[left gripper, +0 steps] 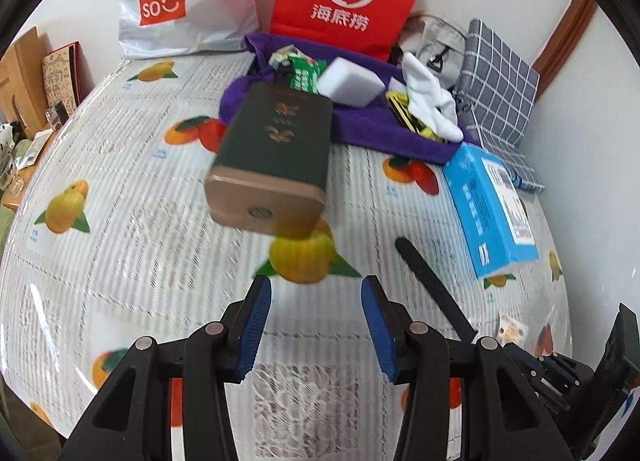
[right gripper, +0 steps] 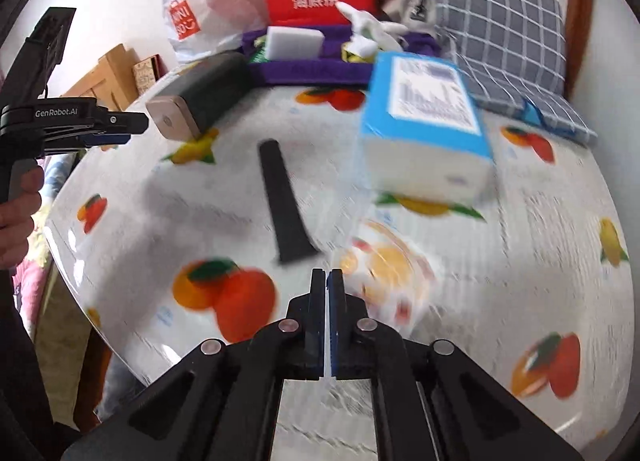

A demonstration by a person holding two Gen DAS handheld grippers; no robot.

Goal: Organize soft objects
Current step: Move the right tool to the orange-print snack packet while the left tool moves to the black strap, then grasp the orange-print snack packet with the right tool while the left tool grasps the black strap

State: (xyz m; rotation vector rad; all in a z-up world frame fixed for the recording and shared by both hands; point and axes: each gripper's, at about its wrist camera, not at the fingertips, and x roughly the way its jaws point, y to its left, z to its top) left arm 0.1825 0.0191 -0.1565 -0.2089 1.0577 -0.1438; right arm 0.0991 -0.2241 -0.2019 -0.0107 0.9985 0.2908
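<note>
Looks like this is partway done: the purple cloth tray (left gripper: pixel 360 129) at the back of the bench (left gripper: pixel 120 221) already holds a white sponge (left gripper: pixel 350 81), a white sock (left gripper: pixel 430 101) and a green packet (left gripper: pixel 306 75), while the dark box (left gripper: pixel 272 153), blue box (left gripper: pixel 490 209) and black strip (right gripper: pixel 284 201) sit out on the bench, not soft stuff I'd guess. Left hand-held gripper (left gripper: pixel 316 321) is spread wide with nothing in it, hovering just short of the dark box. Right hand-held gripper (right gripper: pixel 328 317) is pinched closed and seems empty.
</note>
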